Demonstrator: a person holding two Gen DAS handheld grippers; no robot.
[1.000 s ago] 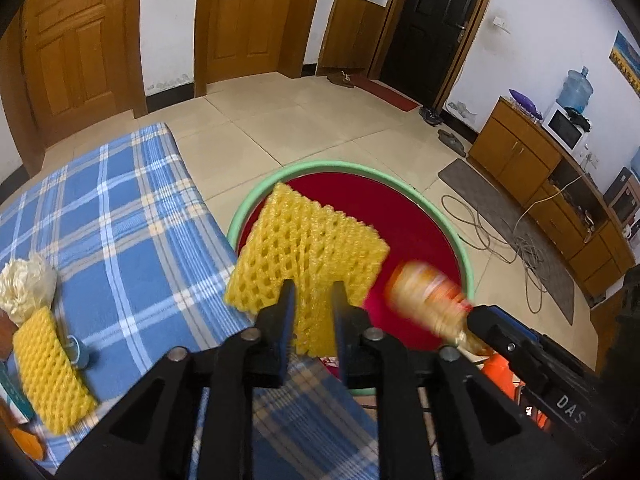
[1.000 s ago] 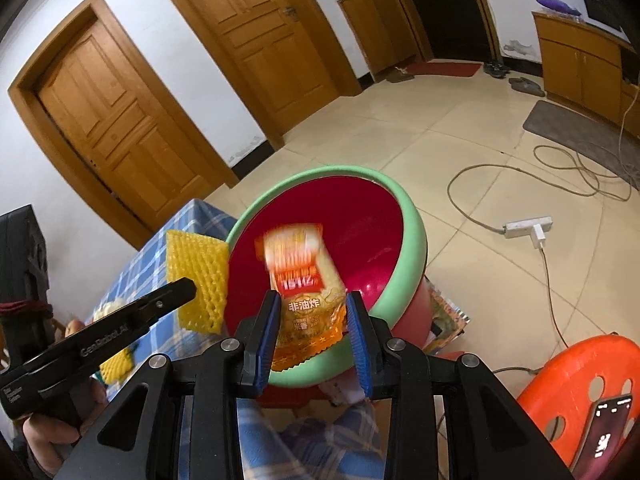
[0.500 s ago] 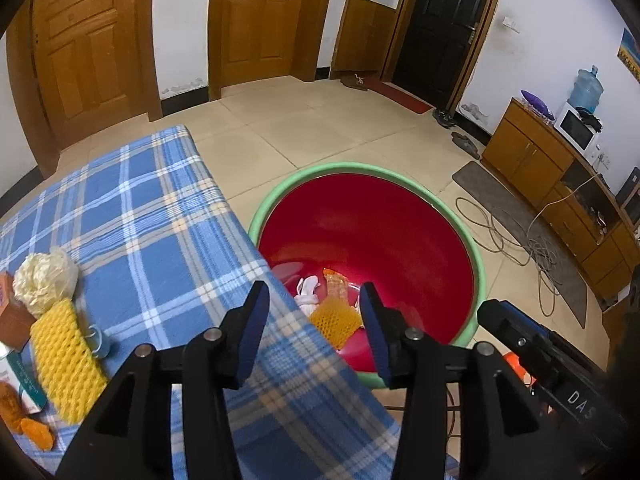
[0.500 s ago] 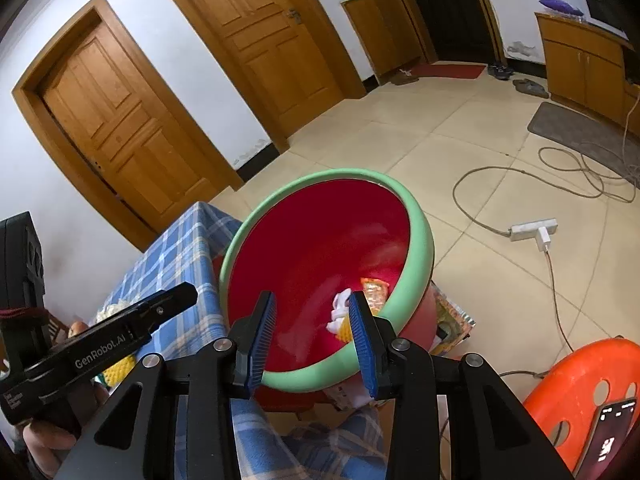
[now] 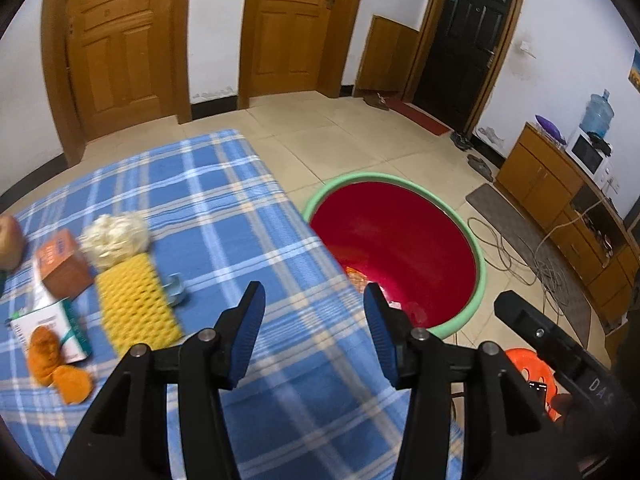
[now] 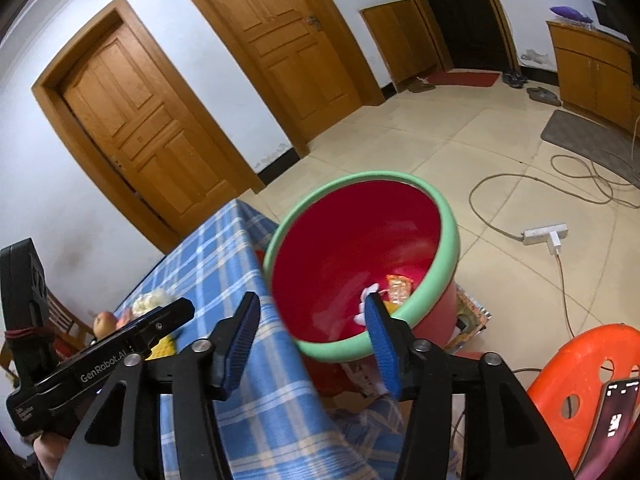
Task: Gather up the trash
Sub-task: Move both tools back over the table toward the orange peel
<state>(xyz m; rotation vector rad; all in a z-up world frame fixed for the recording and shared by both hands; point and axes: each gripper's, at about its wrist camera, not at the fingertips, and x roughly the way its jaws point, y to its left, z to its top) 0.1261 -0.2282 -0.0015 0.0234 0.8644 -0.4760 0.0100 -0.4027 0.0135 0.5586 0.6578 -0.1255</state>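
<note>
Both grippers, left (image 5: pixel 314 312) and right (image 6: pixel 312 320), hang empty, jaws opening, near the red basin (image 5: pixel 478 256).

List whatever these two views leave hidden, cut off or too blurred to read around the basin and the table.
- Basin floor, left wrist view: the tablecloth edge hides the near part.
- Trash in the basin, right wrist view: the right gripper finger and the rim cover part of it; the print is unreadable.
- Cartons, left wrist view: blurred.
- Fruit, left wrist view: cut off at the edge.
</note>
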